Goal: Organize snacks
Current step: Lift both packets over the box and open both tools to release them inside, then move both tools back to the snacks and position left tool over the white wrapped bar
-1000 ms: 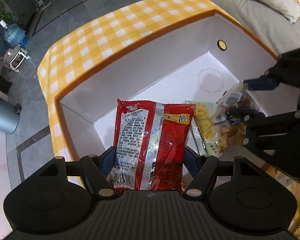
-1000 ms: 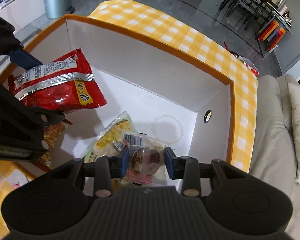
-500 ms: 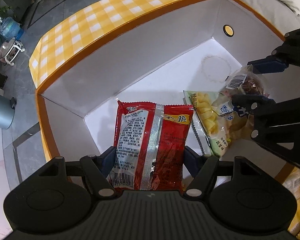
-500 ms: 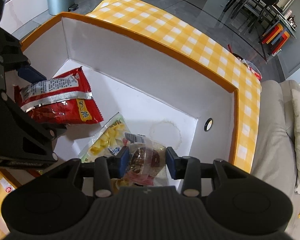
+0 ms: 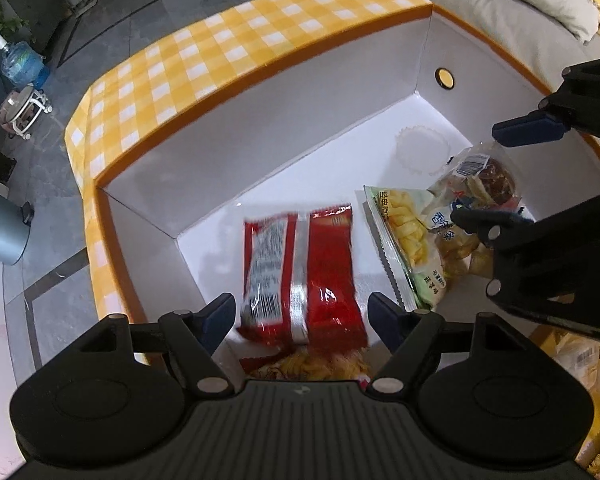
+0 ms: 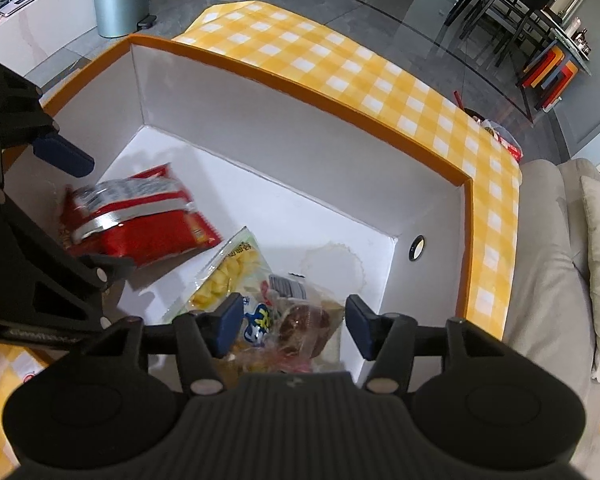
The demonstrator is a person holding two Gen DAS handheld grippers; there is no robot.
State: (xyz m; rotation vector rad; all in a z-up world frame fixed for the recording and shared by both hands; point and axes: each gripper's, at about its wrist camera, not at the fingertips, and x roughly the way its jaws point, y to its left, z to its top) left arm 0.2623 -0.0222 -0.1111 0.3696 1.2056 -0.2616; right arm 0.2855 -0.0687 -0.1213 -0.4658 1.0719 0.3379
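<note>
Red snack packet point(image 5: 300, 272) lies blurred between the left gripper point(image 5: 302, 314) pads, untouched — jaws just opening, long axis running near to far inside the box point(image 5: 228, 160). Right gripper point(image 6: 292, 326) jaws, also just opening, stand spread either side of the clear pastry packet point(image 6: 300, 324) on the box floor — neither is gripped.

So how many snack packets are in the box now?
4: red packet centre-left, green-yellow packet beside it, clear-wrapped pastry on that one, yellow snack partly hidden below the red packet. Others may be hidden.

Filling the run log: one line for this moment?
left gripper: opening, red foil snack bag released | right gripper: opening, clear pastry packet released | white storage box
</note>
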